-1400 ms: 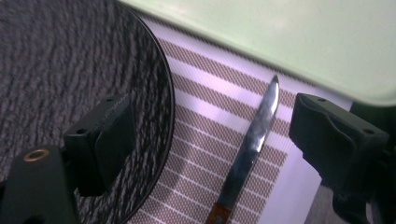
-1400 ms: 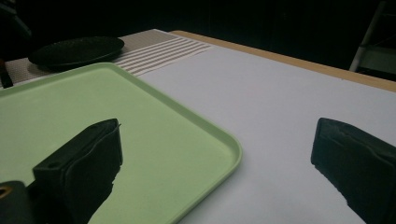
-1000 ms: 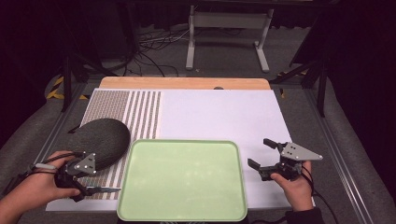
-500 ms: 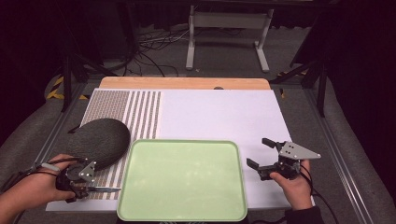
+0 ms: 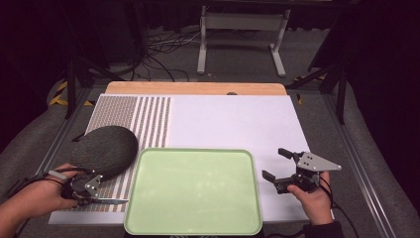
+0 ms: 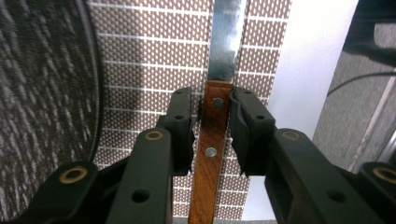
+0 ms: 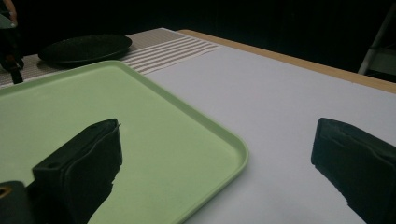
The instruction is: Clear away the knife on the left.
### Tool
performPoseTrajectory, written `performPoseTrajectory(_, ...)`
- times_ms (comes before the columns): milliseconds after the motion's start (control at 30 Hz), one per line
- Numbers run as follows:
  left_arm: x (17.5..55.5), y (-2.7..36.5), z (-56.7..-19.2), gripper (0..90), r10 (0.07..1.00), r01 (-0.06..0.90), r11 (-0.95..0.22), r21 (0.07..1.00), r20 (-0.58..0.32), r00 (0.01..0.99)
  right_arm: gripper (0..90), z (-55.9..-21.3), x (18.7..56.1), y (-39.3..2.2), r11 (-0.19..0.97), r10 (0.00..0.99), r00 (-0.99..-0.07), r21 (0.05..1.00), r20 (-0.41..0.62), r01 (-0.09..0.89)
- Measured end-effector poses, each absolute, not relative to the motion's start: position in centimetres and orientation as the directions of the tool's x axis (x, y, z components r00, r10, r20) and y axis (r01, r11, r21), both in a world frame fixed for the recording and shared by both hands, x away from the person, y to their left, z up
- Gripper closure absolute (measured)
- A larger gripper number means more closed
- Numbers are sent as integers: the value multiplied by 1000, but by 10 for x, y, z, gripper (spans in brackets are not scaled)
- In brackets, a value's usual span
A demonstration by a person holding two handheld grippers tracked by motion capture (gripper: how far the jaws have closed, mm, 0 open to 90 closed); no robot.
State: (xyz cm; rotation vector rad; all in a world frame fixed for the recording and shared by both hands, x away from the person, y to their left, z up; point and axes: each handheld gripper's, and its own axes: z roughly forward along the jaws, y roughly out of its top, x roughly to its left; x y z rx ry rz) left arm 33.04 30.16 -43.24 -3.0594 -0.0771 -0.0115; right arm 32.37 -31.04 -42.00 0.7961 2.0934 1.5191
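Note:
A knife with a wooden handle (image 6: 211,154) and a steel blade (image 5: 112,202) lies on the striped mat (image 5: 148,119), just left of the green tray (image 5: 193,229). My left gripper (image 5: 93,194) straddles the handle, and its jaws have just been closing on it. In the left gripper view the left gripper (image 6: 212,100) has one pad against the handle and a thin dark gap at the other. A dark grey oval plate (image 5: 105,150) sits beside it. My right gripper (image 5: 275,163) hovers right of the tray, open and empty, and the right gripper (image 7: 215,154) shows wide-set jaws.
The white board (image 5: 233,124) stretches behind the tray, edged by a wooden strip (image 5: 195,88) at the far side. Metal rails run along both sides of the table. A stand and cables sit on the floor beyond.
The left gripper's jaws have narrowed around the knife handle, and the left hand has shifted slightly toward the near edge. The right gripper has stayed put.

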Motion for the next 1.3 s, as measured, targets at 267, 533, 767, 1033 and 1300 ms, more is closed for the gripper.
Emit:
performPoseTrajectory(267,328,301,-433,776,20,23,-997,-70,34,999,27,-421,324,-309,241,665,-747,950,-13,198)
performPoseTrajectory(533,327,303,-424,778,54,56,-997,-53,37,998,31,-419,323,-308,247,658,-752,953,-31,177)
performPoseTrajectory(767,327,304,-412,779,90,92,-995,-42,46,995,31,-419,322,-308,251,654,-755,952,-35,173)
performPoseTrajectory(1033,326,305,-396,779,133,133,-991,-11,47,990,31,-419,323,-308,252,655,-755,952,-35,174)
performPoseTrajectory(1300,326,302,-383,780,208,207,-978,36,34,977,31,-419,323,-309,250,659,-751,952,-35,175)
